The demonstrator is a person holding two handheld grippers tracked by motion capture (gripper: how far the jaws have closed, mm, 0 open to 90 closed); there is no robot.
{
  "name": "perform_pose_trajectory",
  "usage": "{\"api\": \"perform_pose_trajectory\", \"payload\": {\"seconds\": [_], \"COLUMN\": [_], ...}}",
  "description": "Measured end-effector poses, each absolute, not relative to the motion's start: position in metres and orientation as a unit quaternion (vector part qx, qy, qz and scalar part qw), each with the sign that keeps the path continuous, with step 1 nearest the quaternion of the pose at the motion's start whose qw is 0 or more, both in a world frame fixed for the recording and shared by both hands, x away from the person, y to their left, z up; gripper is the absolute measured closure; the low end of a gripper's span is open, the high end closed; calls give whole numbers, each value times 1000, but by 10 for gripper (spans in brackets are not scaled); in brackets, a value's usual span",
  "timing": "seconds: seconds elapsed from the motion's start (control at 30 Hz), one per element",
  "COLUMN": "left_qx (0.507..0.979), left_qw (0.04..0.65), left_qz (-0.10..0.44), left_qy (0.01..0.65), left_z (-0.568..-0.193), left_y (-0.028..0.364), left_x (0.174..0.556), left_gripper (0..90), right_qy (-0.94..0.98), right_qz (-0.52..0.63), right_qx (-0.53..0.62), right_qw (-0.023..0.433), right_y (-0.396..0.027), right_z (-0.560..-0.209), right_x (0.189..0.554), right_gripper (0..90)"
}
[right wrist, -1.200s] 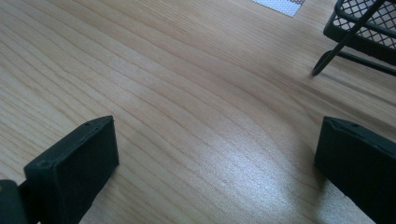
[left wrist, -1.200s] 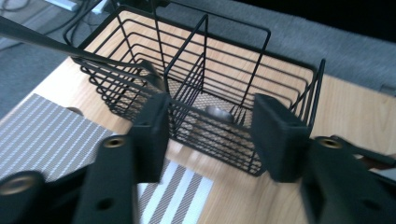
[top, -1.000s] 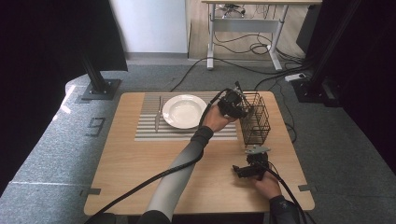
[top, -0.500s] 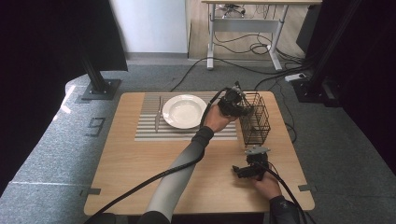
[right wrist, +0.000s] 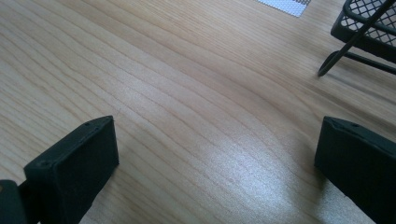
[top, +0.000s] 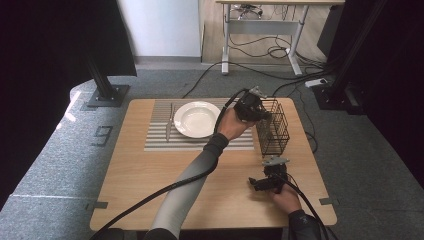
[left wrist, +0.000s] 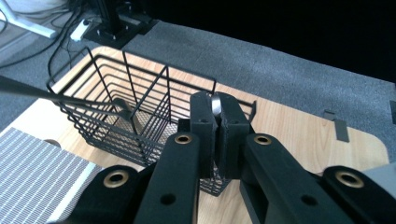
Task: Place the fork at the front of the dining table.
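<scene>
The left claw has just been closing, and its two black pads now stand almost together. Pinched between them is a silver utensil, of which only a rounded, shiny end shows above the pads. The claw and the utensil hang over the near wall of a black wire basket. The basket spreads out just beyond and to the left of the pads. Inside it, past a wire divider, a thin dark rod slants across to a rounded shape. I cannot tell what that is. Below and left of the claw lies the corner of a striped mat, with the pale wood of the desk under everything.

In the high view, the left claw sits at the top near edge of the basket, carried by the left hand. Left of this claw, on the mat, stands a white plate. A knife lies on the plate's far side from the claw.

The right claw is spread wide, with nothing between its pads but bare desk. It lies low on the wood, held by the right hand, just in front of the basket. A corner of the basket shows ahead of it and to the right. In the high view, the right claw points left, well apart from the left claw.
</scene>
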State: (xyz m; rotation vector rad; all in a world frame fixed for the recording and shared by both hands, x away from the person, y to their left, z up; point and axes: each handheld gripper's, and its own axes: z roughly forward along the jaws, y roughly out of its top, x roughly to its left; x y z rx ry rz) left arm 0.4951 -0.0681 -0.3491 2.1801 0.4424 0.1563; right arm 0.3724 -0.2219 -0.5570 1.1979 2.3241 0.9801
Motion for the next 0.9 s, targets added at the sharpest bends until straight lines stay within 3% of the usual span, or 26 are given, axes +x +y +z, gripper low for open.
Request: {"api": "perform_pose_trajectory", "payload": {"seconds": [0.6, 0.9], "left_qx": [875, 875], "left_qw": [452, 448], "left_qz": [89, 100], "left_qy": [151, 156], "left_z": [-285, -270], "left_y": [-39, -11], "left_x": [468, 459], "left_gripper": [868, 868], "right_qy": [819, 819], "right_qz": [346, 347], "right_qx": [423, 424], "right_qw": [173, 174], "right_y": [-222, -222], "right_z": [-557, -557], "right_x": [372, 372], "right_gripper": [0, 0]}}
